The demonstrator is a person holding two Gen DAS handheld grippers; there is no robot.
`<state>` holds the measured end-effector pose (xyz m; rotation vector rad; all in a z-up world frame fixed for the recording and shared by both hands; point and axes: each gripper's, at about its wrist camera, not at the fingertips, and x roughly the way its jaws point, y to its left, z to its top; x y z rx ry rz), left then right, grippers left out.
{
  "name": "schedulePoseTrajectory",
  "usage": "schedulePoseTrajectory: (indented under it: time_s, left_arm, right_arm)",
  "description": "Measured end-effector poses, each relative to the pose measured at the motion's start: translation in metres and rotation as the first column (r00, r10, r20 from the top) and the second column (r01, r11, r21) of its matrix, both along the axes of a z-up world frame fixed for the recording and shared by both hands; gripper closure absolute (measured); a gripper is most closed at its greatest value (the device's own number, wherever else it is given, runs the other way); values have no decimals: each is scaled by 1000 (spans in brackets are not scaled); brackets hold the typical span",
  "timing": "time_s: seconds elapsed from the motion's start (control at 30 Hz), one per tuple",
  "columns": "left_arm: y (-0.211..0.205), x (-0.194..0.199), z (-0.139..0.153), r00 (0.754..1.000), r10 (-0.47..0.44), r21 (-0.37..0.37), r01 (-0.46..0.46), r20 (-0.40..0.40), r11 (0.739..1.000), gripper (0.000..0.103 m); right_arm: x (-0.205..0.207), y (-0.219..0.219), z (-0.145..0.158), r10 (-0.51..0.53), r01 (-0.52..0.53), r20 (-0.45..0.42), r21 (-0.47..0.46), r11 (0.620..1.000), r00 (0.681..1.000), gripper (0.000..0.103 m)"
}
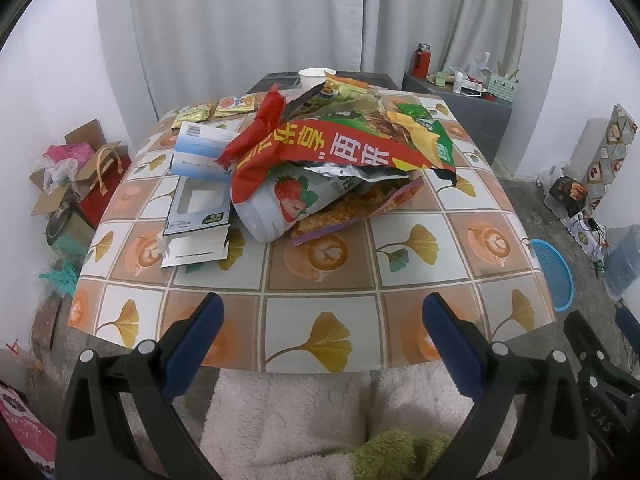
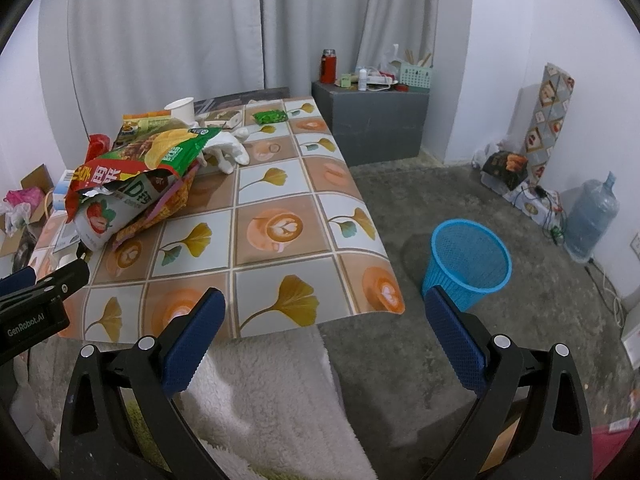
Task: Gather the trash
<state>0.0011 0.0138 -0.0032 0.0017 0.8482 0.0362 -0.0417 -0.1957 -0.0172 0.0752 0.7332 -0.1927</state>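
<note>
Both grippers, left (image 1: 322, 316) and right (image 2: 324, 312), released, holding nothing. Wrapper pile (image 1: 340, 160) mid-tabletop, straight ahead of left, nearer to it; long axis crosswise. Bin (image 2: 466, 260) on floor, right side.

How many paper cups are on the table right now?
1: a white paper cup stands upright at the table's far edge, behind the pile of snack bags. Others could be hidden behind that pile.
</note>
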Motion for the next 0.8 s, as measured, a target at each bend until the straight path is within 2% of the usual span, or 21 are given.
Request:
schedulePoseTrajectory:
  time_s: [0.8]
  left_arm:
    - [6, 2, -1, 1000, 13, 0, -13, -1, 1000, 6]
  right_arm:
    - [4, 3, -3, 0, 0, -10, 7, 1000, 1000, 8]
